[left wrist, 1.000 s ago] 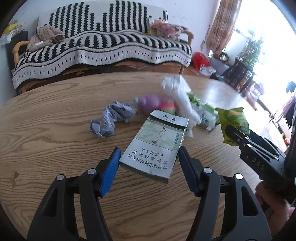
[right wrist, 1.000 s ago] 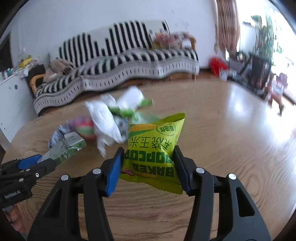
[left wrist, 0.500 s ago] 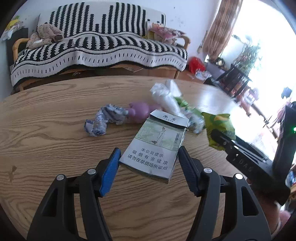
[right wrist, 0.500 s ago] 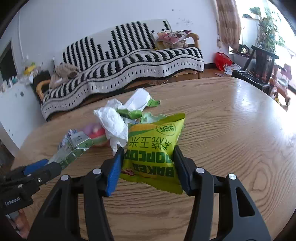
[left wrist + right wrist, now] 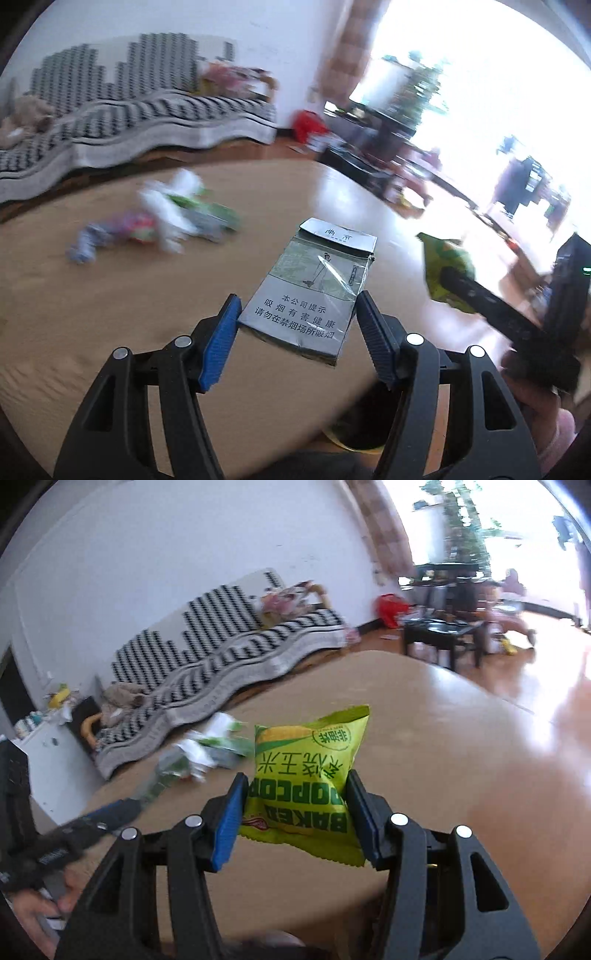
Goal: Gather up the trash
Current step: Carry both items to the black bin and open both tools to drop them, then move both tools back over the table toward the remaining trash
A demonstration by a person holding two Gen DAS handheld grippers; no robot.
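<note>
My left gripper (image 5: 297, 325) is shut on a grey-green cigarette pack (image 5: 314, 284) and holds it above the round wooden table (image 5: 74, 314). My right gripper (image 5: 295, 805) is shut on a green popcorn bag (image 5: 310, 775), also lifted off the table; the bag also shows in the left wrist view (image 5: 445, 269) at the right. A blurred pile of remaining trash (image 5: 162, 218), with white plastic, green wrappers and crumpled paper, lies on the table further back; it also shows in the right wrist view (image 5: 210, 753).
A striped sofa (image 5: 221, 664) stands behind the table. A dark low table (image 5: 443, 635) and plants stand by the bright window. The table's near edge shows below my left gripper, with a dark round opening (image 5: 354, 432) under it.
Both grippers have drawn back and swung to the right with their loads. The trash pile now sits further off and to the left. The table's near edge has come into view.
</note>
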